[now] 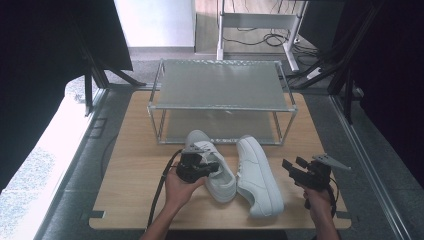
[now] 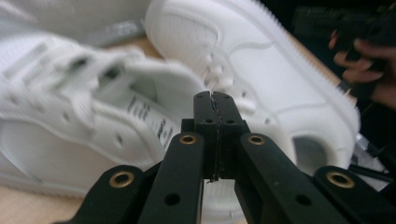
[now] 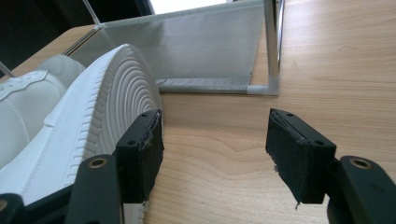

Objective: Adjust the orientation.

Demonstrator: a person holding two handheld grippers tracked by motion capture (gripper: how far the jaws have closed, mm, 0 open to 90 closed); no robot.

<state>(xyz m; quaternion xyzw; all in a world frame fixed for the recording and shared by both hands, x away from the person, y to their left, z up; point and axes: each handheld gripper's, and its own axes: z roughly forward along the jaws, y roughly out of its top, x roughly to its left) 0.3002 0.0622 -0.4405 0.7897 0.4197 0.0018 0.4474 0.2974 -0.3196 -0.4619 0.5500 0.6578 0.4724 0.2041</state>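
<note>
- In front of the shoe rack [image 1: 222,85], at the left sneaker [image 1: 212,162]: left gripper [image 1: 200,167] sits over this shoe's opening, jaws clenched flat together with nothing between them; left gripper view confirms the pads [image 2: 215,123] meet with no gap and grasp nothing.
- Right of the rack-front pair: right gripper [image 1: 295,172] hangs near the right sneaker [image 1: 257,175], jaws spread wide and released; in the right gripper view the shoe's ribbed sole edge [image 3: 107,102] lies just beside the left-hand jaw, not clamped.
- Both sneakers rest on the worktop [image 1: 135,150], side by side, toes toward the rack's lower tier, apart from it.
- Rack: both tiers bare.
- Progress, judged: work looks like shelving the pair; neither shoe is gripped or lifted, so nothing is placed yet. Left: grasp each shoe, move it onto a tier.
- Writing: a printed tongue label [image 2: 147,119] shows inside the left sneaker; text too blurred to read. No brand mark legible.
</note>
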